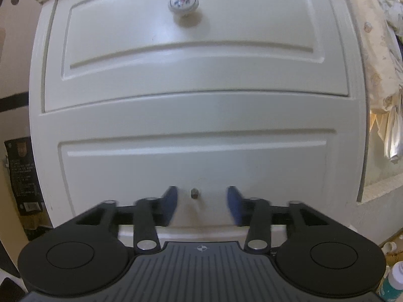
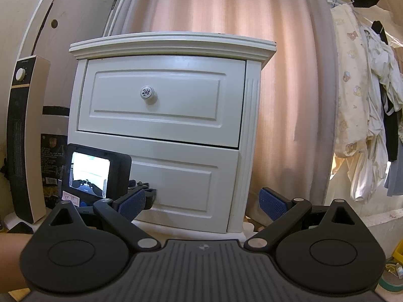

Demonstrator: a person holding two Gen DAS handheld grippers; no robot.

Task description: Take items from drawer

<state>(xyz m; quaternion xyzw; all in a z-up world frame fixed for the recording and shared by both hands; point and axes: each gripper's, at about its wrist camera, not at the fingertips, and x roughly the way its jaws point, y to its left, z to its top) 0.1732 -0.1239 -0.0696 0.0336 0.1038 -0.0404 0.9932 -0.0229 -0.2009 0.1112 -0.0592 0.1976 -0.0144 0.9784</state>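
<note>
A white nightstand has two shut drawers. The upper drawer (image 1: 191, 47) carries a floral ceramic knob (image 1: 183, 1). The lower drawer (image 1: 191, 171) has only a small metal stud (image 1: 194, 193) where a knob would sit. My left gripper (image 1: 202, 205) is open, its blue pads on either side of the stud, close to the drawer front. In the right wrist view the nightstand (image 2: 166, 136) stands farther off, and the left gripper (image 2: 141, 196) is at the lower drawer (image 2: 181, 183). My right gripper (image 2: 204, 205) is open and empty, held back from the nightstand.
A tall heater (image 2: 24, 138) stands left of the nightstand. A pink curtain (image 2: 289, 100) hangs behind it and clothes (image 2: 365, 113) hang at the right. Small bottles (image 1: 393, 281) sit on the floor at the lower right.
</note>
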